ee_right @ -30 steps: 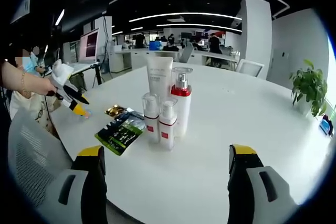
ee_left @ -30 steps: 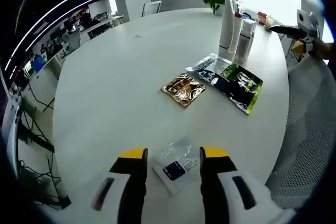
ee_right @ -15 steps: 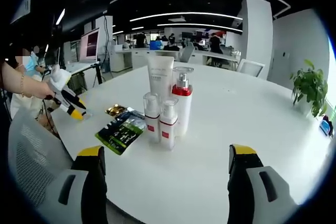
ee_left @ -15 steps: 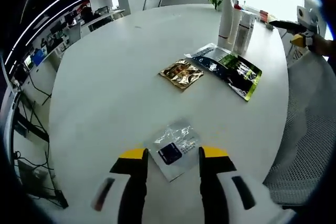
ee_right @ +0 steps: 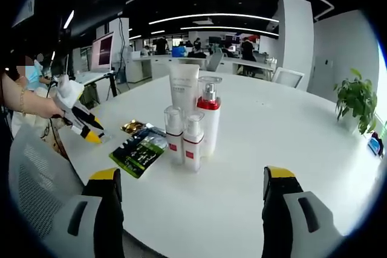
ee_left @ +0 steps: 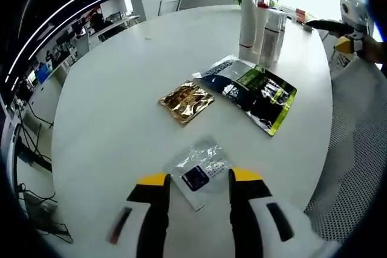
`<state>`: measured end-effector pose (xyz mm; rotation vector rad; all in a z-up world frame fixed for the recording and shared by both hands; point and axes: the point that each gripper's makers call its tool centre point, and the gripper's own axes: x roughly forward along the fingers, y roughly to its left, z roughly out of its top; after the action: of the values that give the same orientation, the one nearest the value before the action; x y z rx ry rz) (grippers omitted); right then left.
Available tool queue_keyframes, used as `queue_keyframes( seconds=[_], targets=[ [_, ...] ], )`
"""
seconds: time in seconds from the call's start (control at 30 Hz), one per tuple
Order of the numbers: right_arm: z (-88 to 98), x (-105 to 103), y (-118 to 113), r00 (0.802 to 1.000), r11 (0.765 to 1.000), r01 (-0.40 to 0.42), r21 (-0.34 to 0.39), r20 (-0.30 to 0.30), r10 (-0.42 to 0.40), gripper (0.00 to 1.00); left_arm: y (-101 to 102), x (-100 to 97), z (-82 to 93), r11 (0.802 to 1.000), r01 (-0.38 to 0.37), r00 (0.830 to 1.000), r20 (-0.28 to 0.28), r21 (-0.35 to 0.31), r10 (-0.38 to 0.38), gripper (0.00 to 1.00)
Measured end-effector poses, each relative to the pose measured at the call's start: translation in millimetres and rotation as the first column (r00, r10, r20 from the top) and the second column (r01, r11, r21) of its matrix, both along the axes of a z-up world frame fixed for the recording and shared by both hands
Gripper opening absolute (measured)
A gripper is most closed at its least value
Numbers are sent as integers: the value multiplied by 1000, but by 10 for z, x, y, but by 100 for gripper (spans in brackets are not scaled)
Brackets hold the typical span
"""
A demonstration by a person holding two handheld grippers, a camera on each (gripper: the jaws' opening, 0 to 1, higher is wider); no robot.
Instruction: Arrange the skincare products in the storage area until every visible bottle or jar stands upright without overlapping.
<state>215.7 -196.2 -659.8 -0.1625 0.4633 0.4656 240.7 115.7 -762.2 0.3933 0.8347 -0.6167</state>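
Left gripper (ee_left: 198, 179) sits open over a clear sachet (ee_left: 198, 172) lying flat between its jaws on the white table (ee_left: 115, 107). Right gripper (ee_right: 192, 179) hangs wide open, gripping nothing, near the upright bottles (ee_right: 192, 122); green sachet (ee_right: 138, 154) just left.

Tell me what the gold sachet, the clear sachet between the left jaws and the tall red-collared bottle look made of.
Gold sachet: likely metallised foil, crinkled with bright glints.
Clear sachet: probably thin transparent plastic film, glossy wrinkles around a dark label.
Red-collared bottle: seemingly white glossy plastic or glass, I cannot tell which, under a clear hard cap that shows the pump.
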Motion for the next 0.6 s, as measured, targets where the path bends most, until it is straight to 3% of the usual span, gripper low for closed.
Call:
queue_keyframes(
  seconds=[0.27,0.6],
  targets=[
    [1,1,-2,1000,1000,0,2,1,0,97,-300,56,-6,1000,-23,1000,-18,-14,23,37],
    [11,0,0,1000,1000,-1,-1,5,1,97,-408,66,-8,999,-34,999,-15,-18,33,37]
  ],
)
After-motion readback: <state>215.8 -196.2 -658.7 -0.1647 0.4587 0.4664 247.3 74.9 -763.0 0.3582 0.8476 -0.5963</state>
